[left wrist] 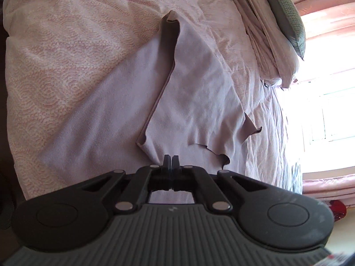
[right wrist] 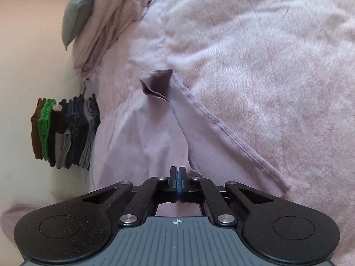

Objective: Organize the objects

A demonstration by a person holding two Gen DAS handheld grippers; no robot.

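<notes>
Looking along your left gripper, you see its two fingers pressed together with no gap, their tips just over the near edge of a mauve garment spread on the bed. Whether any cloth is caught between those tips you cannot tell; nothing visibly sticks out between them. The garment lies flat on the bed's pink textured blanket, folded over along a long crease that runs away from you toward the middle of the bed, with a ragged, curled hem close to the gripper. Toward the head of the bed a grey-green pillow leans against a pale pink pillow, and beyond that edge pink curtains frame a bright window.

Your right gripper has its fingers closed flat against each other too, hovering at the garment's near edge, beside a stitched sleeve that angles from the near right up toward the middle of the bed, ending in an open cuff. Again you cannot tell whether fabric is nipped. At the bed's left edge in this view, a row of folded clothes stands stacked: brown, green, black, grey and dark blue.
</notes>
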